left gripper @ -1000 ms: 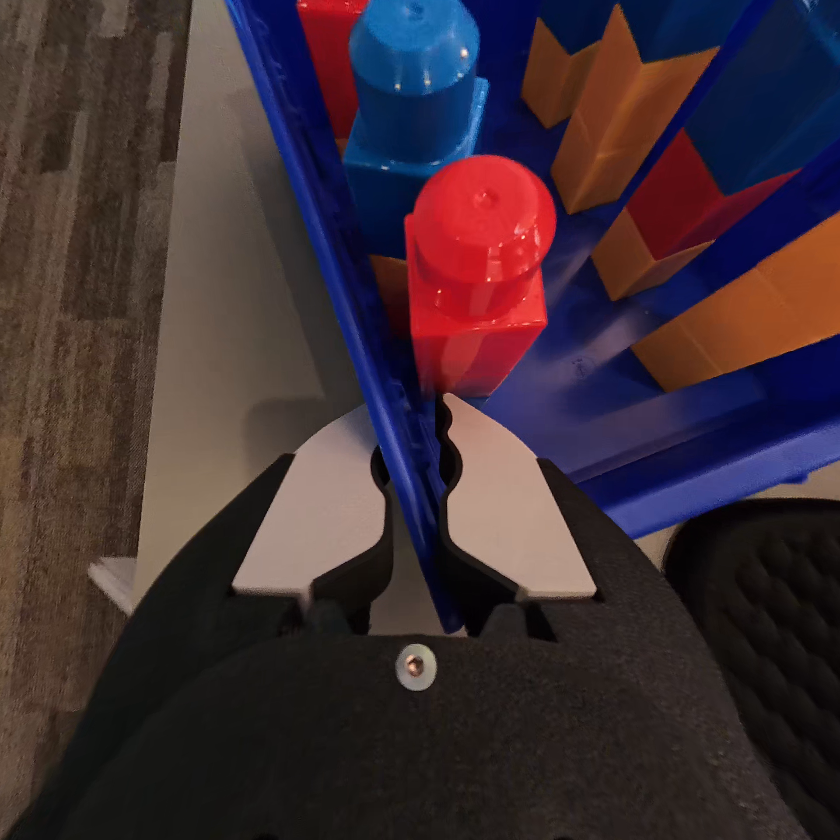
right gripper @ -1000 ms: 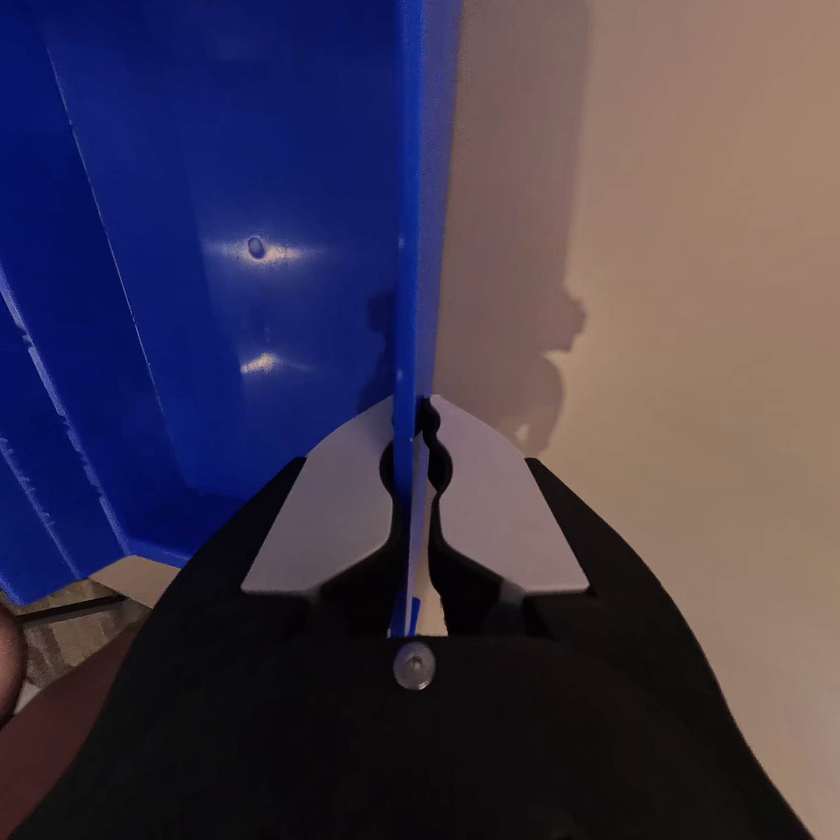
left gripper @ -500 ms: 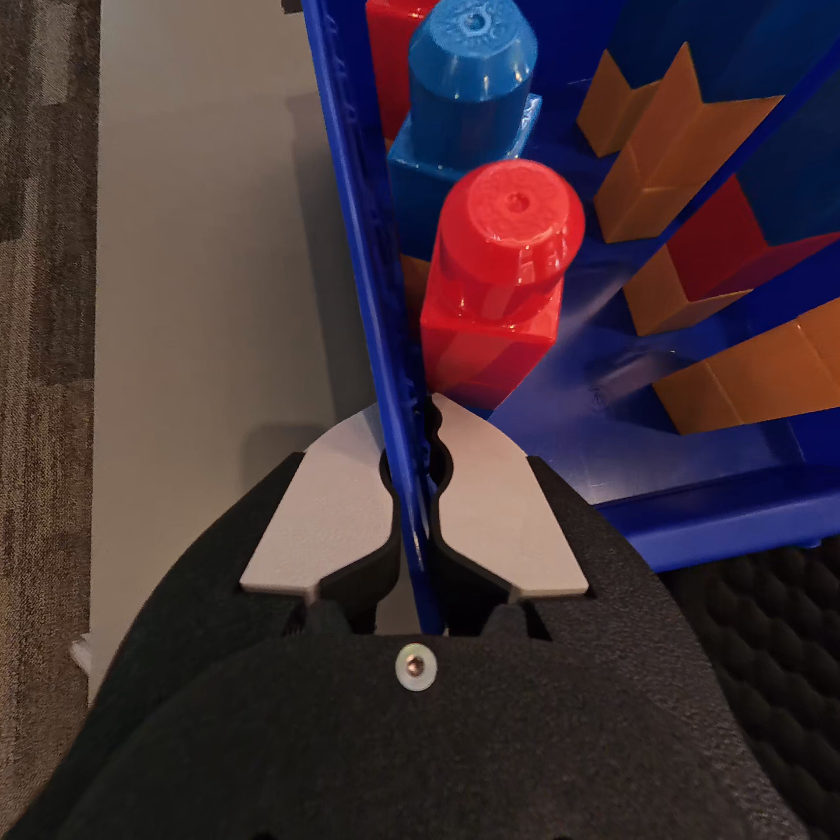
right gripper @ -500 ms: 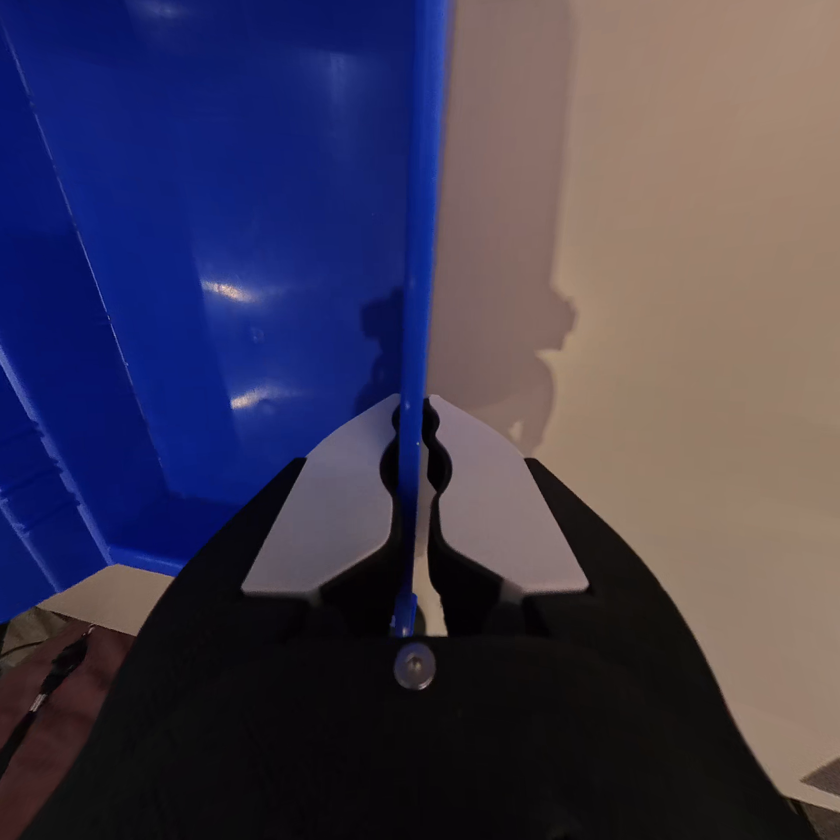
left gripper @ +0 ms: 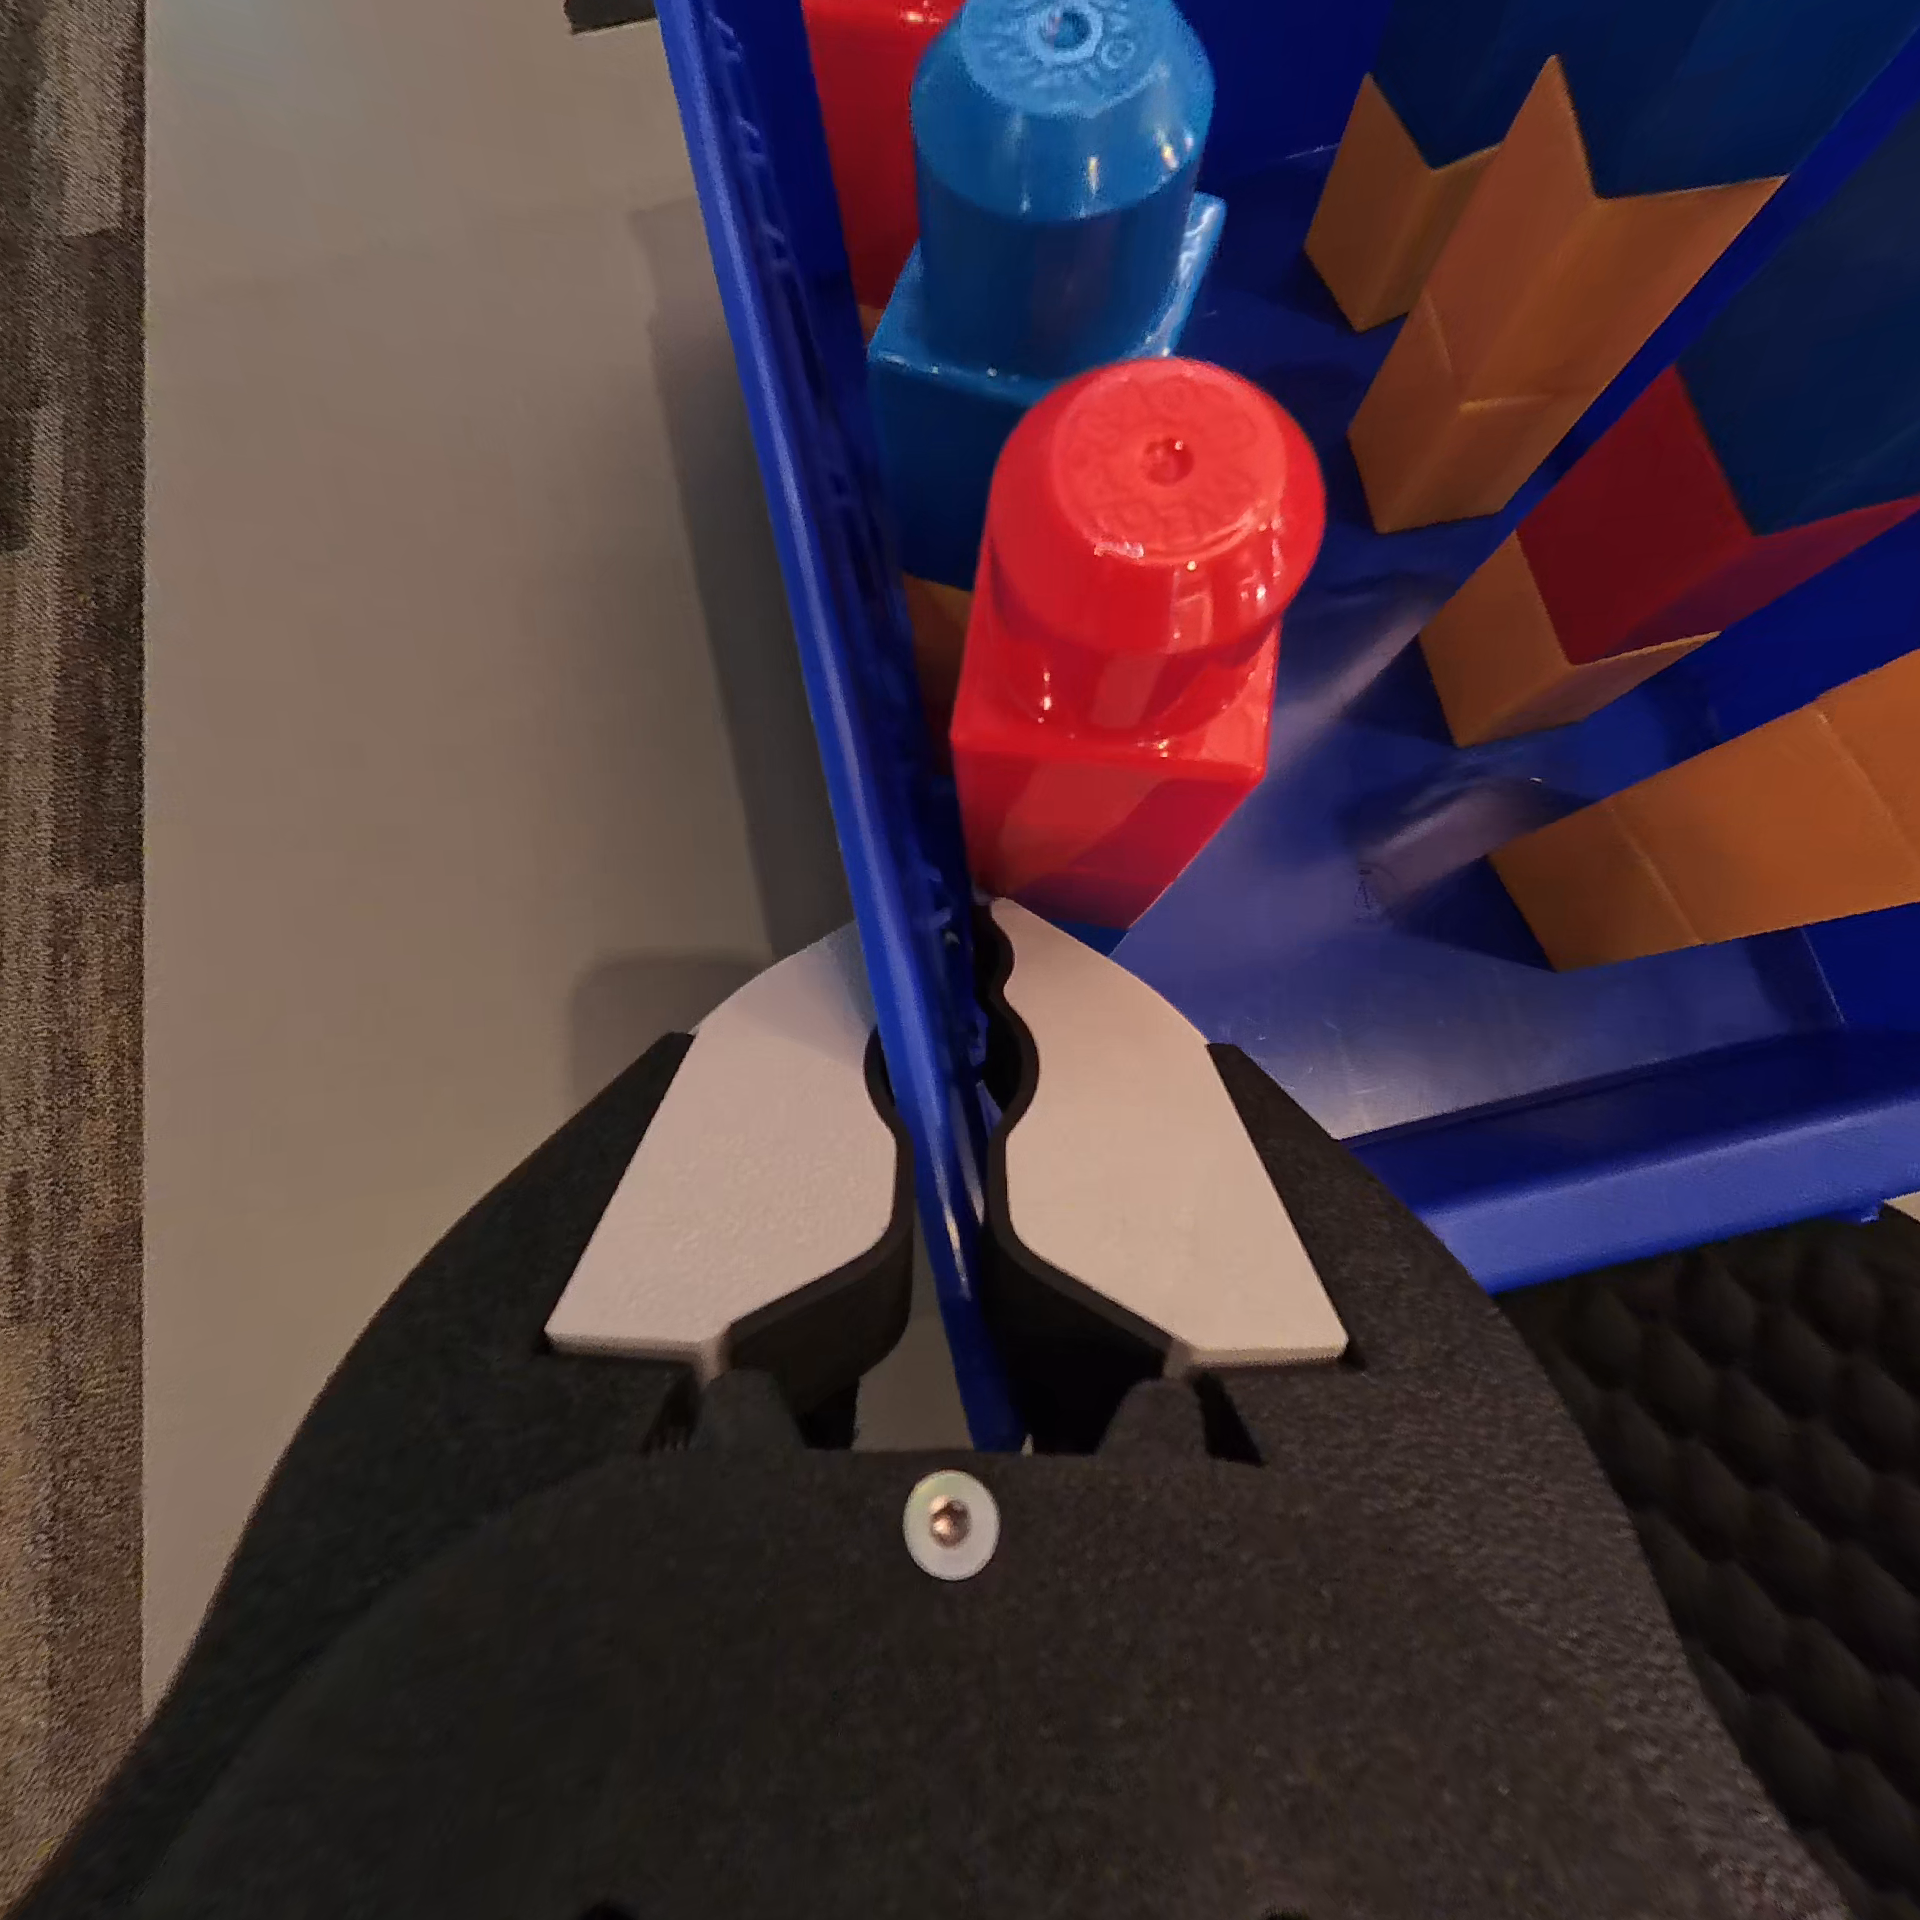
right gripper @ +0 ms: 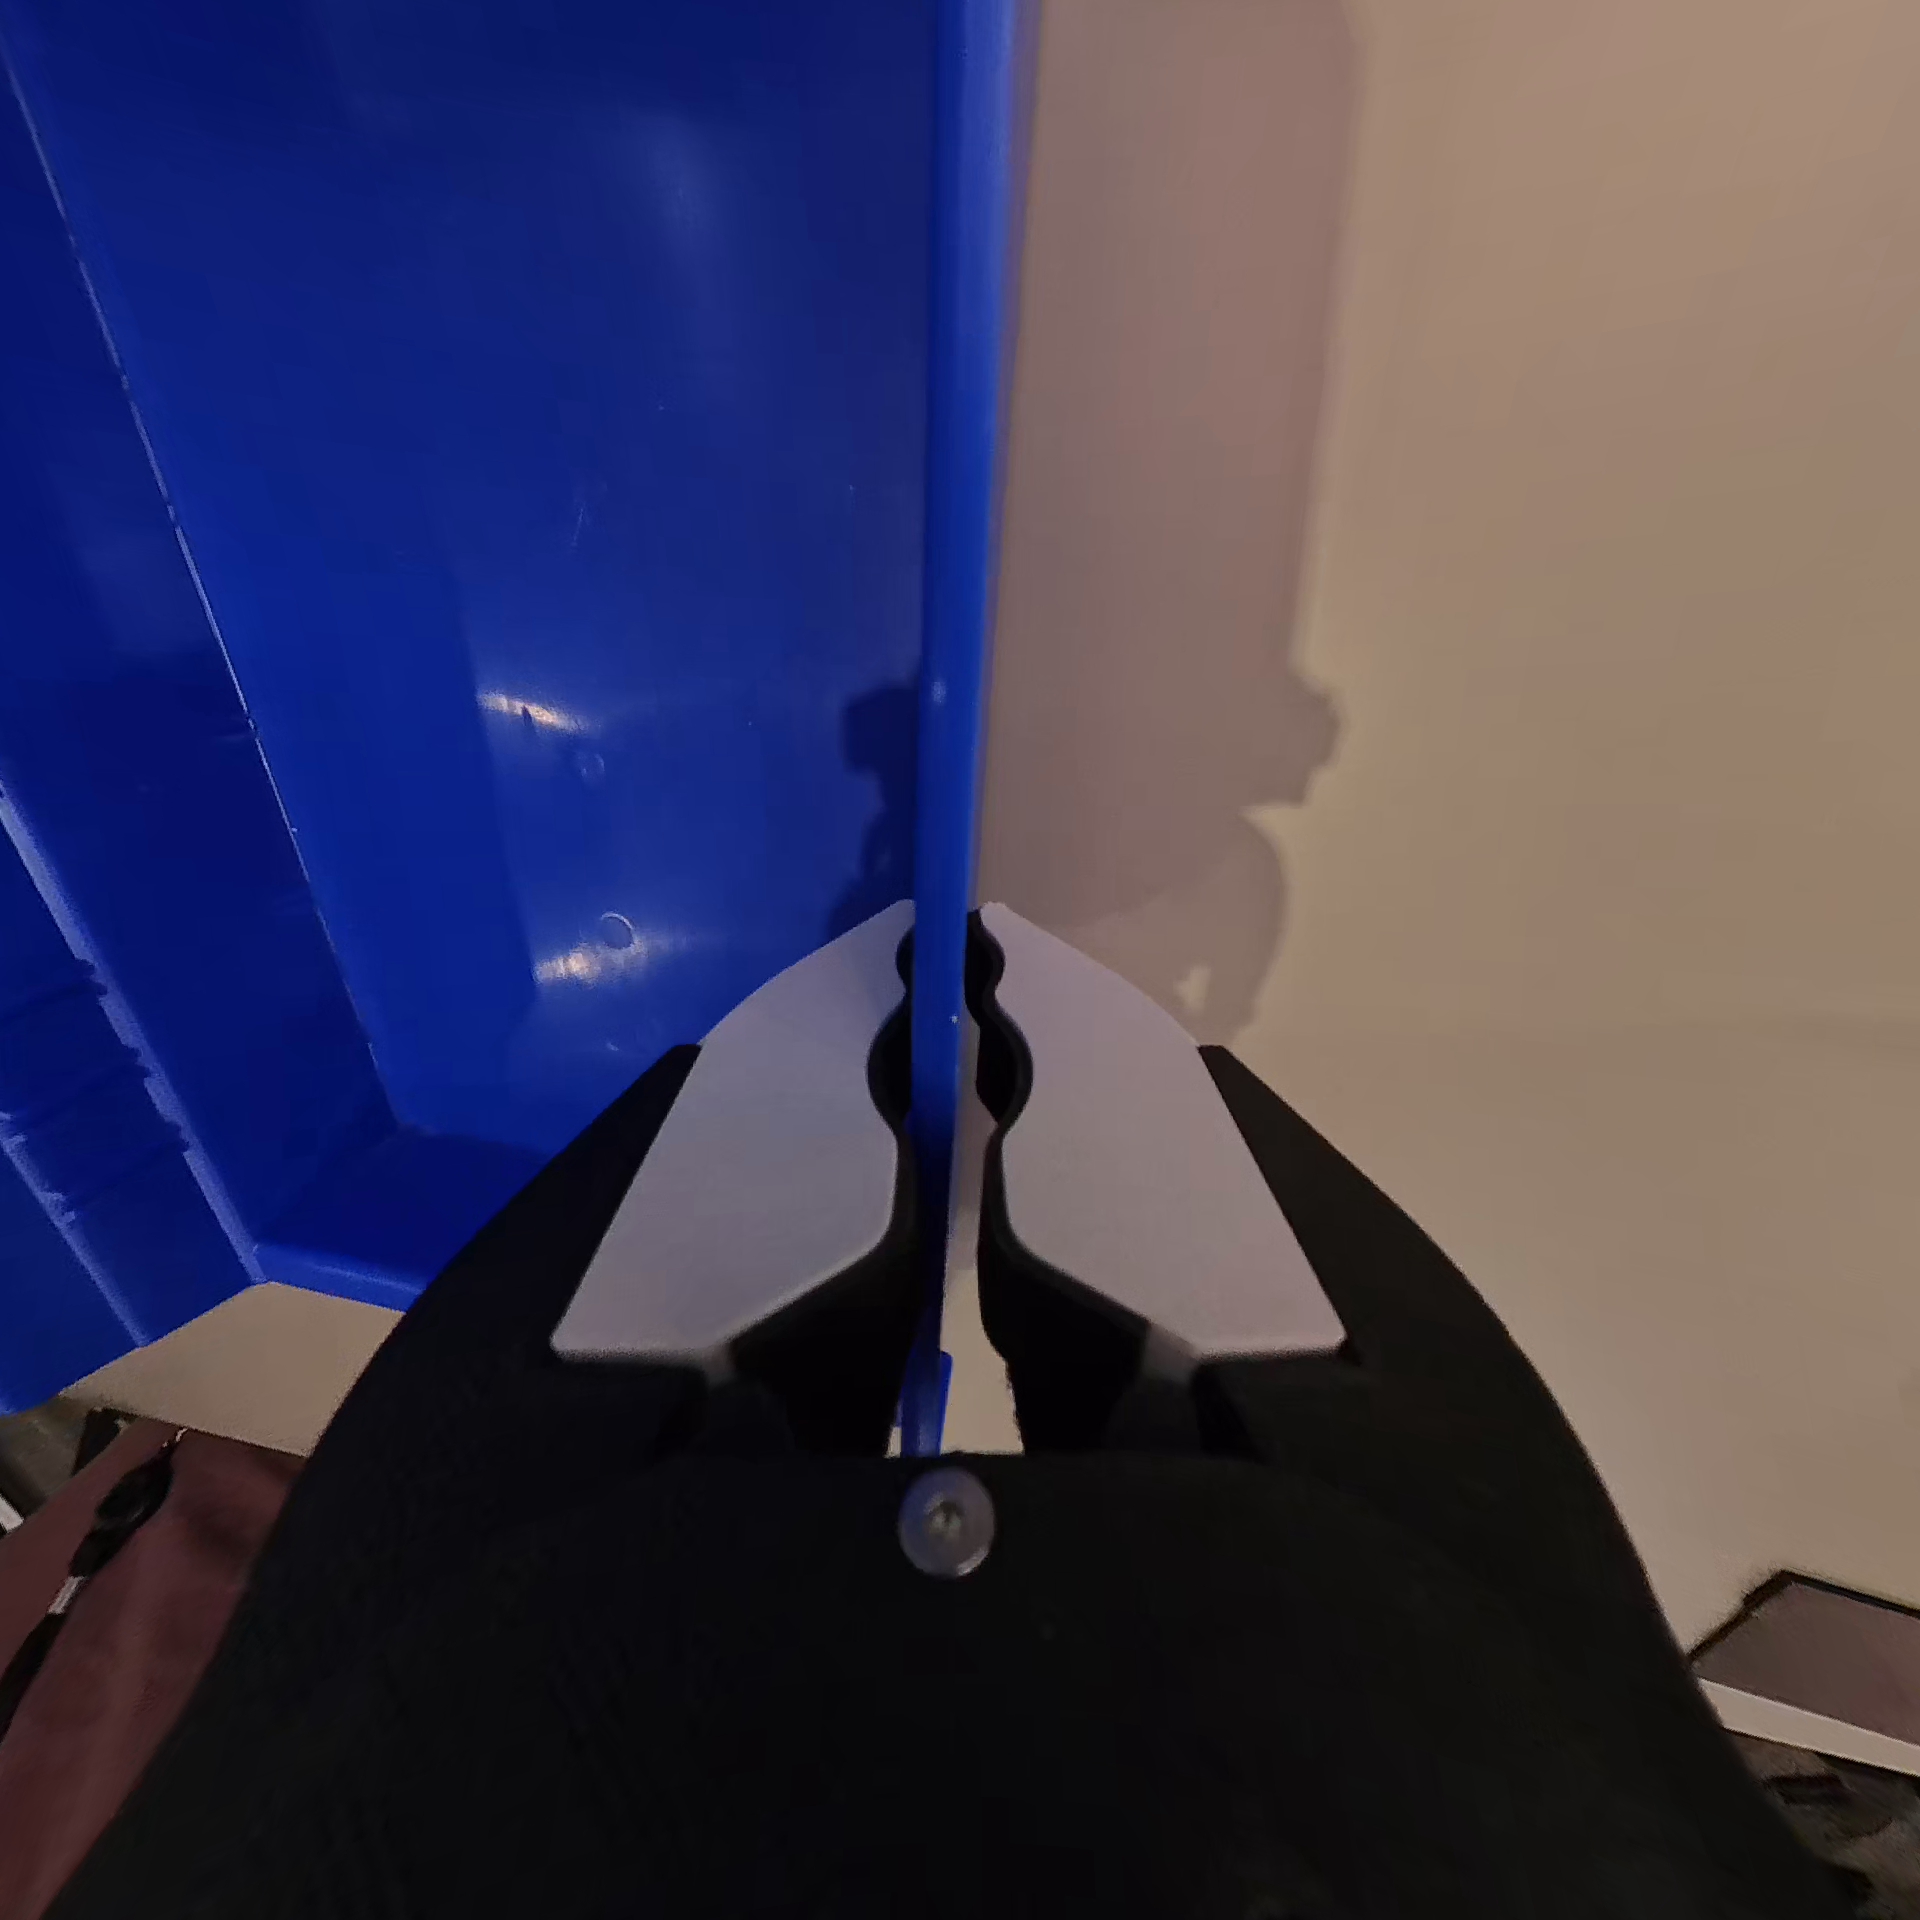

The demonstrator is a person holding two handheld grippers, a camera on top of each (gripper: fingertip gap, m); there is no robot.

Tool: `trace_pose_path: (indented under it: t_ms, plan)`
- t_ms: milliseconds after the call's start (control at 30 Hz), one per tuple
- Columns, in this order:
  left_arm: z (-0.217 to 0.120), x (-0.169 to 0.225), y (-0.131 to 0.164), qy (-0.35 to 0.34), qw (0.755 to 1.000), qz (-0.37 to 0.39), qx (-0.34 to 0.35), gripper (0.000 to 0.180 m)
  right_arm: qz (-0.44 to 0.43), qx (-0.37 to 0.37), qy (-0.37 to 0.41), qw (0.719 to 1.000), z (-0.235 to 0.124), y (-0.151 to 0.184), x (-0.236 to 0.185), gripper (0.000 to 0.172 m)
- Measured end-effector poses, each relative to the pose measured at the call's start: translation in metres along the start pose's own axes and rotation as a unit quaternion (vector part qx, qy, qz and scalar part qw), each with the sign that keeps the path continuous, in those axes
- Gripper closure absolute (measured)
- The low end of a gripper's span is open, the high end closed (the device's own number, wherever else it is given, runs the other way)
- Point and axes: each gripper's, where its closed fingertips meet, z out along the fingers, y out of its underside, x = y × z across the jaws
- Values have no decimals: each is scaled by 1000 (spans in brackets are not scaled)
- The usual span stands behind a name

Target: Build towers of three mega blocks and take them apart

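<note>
Right tongs [right gripper: 948, 920] clamped on thin wall of blue bin [right gripper: 520, 520], over beige tabletop [right gripper: 1558, 520].

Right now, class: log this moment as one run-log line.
left gripper: shut on blue bin wall | right gripper: shut on opposite wall | red block, blue block: standing inside bin

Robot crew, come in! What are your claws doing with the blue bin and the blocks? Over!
Left gripper clamped on blue bin's wall. Right gripper clamped on another wall. Block towers standing inside. Nothing blocking.
</note>
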Motion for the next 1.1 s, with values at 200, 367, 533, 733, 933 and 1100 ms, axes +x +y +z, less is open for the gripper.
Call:
trace_pose_path:
  t_ms: [200,367,533,733,933,1100]
  plan:
    - [1,2,-1,4,1000,2,-7,172,-6,-4,0,1000,-1,2,2,164]
    - [2,3,-2,14,1000,-9,2,171,-14,-16,14,1000,-2,10,5,164]
    - [2,4,-2,15,1000,-8,2,170,-18,-14,18,1000,-3,14,5,164]
    - [2,4,-3,21,1000,-21,5,169,-28,-5,28,999,-4,12,8,164]
    - [-29,-13,-16,3,992,-91,85,135,-75,116,72,988,-42,-10,3,133]
    - [-137,46,-58,172,934,-118,289,141,-171,376,103,905,-173,-40,-57,119]
